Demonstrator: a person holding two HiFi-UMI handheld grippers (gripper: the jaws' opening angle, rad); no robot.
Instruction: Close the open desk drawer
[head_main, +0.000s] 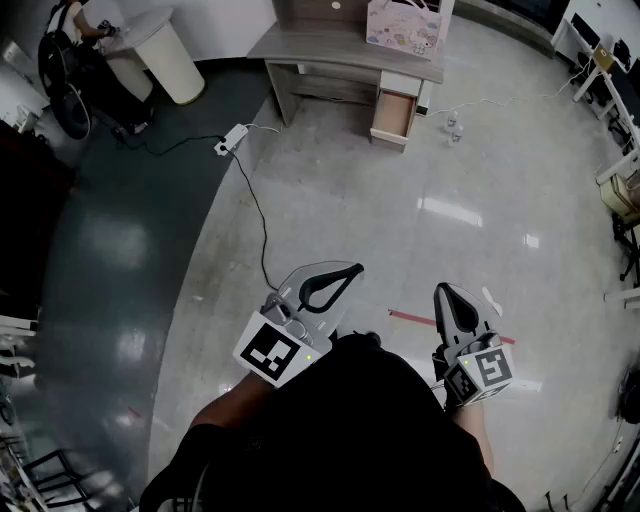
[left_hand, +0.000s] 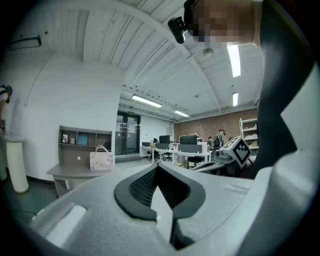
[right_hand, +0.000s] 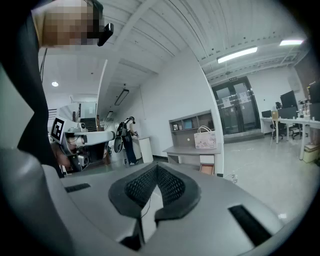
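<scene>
Drawer is sticking out of the right end of the grey desk at the far side of the room, its wooden inside showing from above. A pale gift bag is sitting on the desk top just behind it. The person is standing well apart from the desk on the glossy floor, holding both tools out in front.

Left gripper: jaws are pressing together at the tips, with nothing between them. Right gripper: likewise pressed together, pinching nothing. Both are pointing roughly level toward the desk.

Step in hand, as I am reading it: the approach. Neither tool is touching the drawer, so the task is sitting at its very beginning.

Notes for doing it well:
- Walking straight at the drawer front is looking best, so that the push is running along the slides and not across them.
- A cable is trailing over the floor from a power strip on the left, and what look like small bottles are standing just right of the drawer. Feet should be passing between the two.
- Pressed-together jaws are suiting a push: a blunt tip, lowered to the drawer's height, meeting the middle of its front.
- Pushing slowly and evenly until the front is lying flush with the desk. An off-centre shove is likely to skew it.
</scene>
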